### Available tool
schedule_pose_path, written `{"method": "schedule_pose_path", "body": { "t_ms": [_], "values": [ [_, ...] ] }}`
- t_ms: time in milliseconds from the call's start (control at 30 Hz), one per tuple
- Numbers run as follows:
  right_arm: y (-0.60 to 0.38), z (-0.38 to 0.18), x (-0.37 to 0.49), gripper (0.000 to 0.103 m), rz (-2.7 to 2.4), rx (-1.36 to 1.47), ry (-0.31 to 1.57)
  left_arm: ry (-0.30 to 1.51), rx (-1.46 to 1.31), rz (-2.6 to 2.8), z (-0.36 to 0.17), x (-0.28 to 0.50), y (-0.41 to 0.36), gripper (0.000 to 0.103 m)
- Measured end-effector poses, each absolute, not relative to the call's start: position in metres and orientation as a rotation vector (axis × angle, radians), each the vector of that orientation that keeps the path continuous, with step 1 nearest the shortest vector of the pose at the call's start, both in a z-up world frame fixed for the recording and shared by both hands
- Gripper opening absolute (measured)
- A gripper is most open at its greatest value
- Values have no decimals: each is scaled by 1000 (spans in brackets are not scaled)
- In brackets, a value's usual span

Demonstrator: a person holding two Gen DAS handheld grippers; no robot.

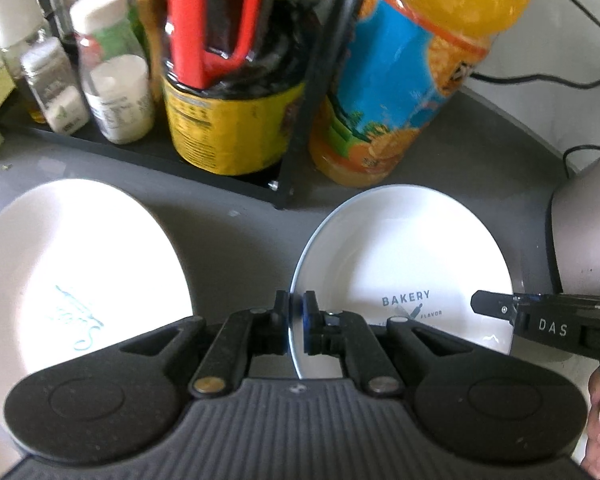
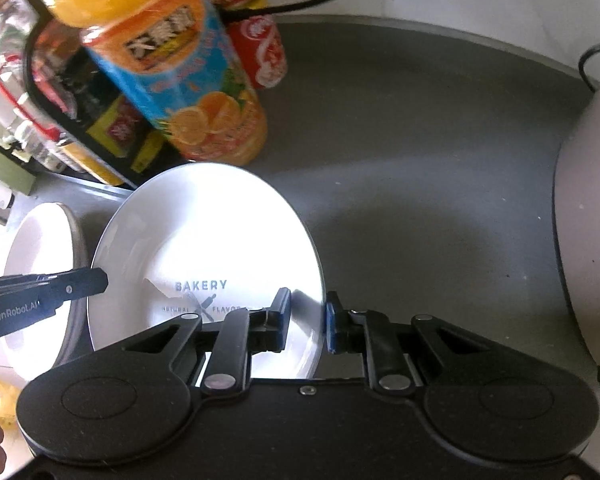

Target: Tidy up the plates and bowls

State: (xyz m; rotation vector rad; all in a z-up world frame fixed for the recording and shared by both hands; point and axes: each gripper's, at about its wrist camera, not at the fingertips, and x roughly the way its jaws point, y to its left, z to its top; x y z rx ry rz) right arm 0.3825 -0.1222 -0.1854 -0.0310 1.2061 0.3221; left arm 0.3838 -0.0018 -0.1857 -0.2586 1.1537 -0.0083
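Observation:
A white plate printed "BAKERY" (image 1: 404, 256) lies on the grey counter and also shows in the right wrist view (image 2: 204, 232). My left gripper (image 1: 297, 322) is shut on its left rim. My right gripper (image 2: 307, 320) straddles its right rim with the jaws partly open, a gap showing on the inner side. A second white plate with a blue script mark (image 1: 72, 264) lies to the left; in the right wrist view it shows at the left edge (image 2: 40, 256). Each gripper appears in the other's view, the right one (image 1: 500, 308) and the left one (image 2: 88, 282).
A black rack (image 1: 160, 152) behind the plates holds a dark sauce bottle (image 1: 228, 92) and small spice jars (image 1: 116, 80). An orange juice bottle (image 2: 180, 80) and a red can (image 2: 268, 52) stand behind the BAKERY plate. A grey appliance (image 2: 588, 240) stands at the right.

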Motion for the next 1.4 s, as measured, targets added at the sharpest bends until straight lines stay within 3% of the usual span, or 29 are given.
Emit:
{"method": "schedule_pose_path", "body": {
  "t_ms": [467,1400],
  "values": [
    [-80,-166,364,17,397,-54,1187,1099,-310,56,-147,353,46,4],
    [14,-176,352,17,556,-162,1205,1066,-401,246,-151,326,163,4]
  ]
}}
